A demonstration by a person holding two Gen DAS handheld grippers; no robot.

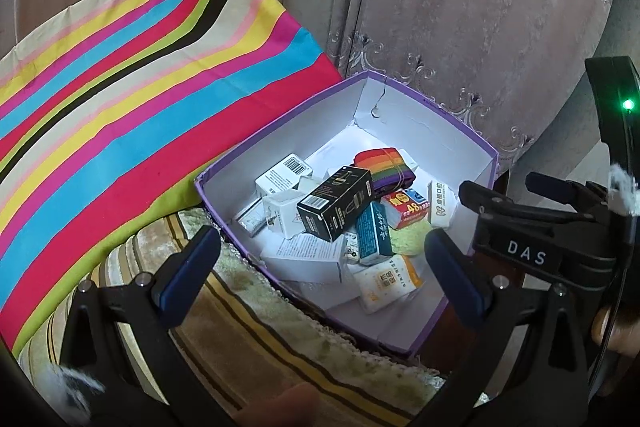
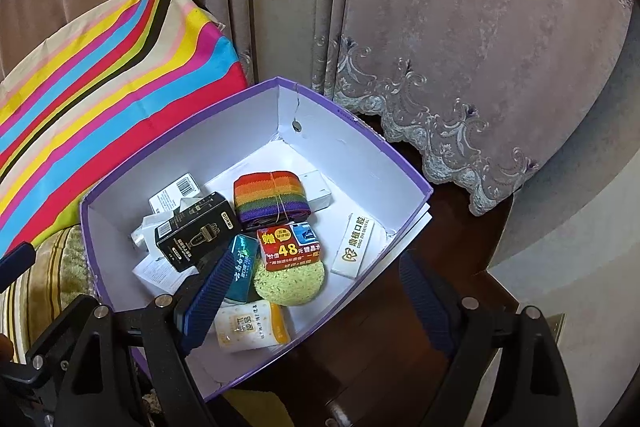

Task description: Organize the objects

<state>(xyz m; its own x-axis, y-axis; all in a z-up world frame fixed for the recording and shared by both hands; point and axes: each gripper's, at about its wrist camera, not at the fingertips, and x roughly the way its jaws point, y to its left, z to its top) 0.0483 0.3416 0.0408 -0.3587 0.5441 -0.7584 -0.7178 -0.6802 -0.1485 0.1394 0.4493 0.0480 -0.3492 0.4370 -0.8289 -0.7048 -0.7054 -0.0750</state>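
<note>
while both hang empty – left gripper (image 1: 320, 263), right gripper (image 2: 312, 291) spread wide – purple box (image 2: 256, 89) sits full.

purple box (image 2: 400, 167) of small packages, black carton (image 2: 196, 231), rainbow band (image 2: 268, 197), striped cushion (image 2: 100, 95)

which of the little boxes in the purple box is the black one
The black box with a razor drawing and white label strips, lying on the pile at the left of the purple box. The neighbours are white, teal or red.
</note>
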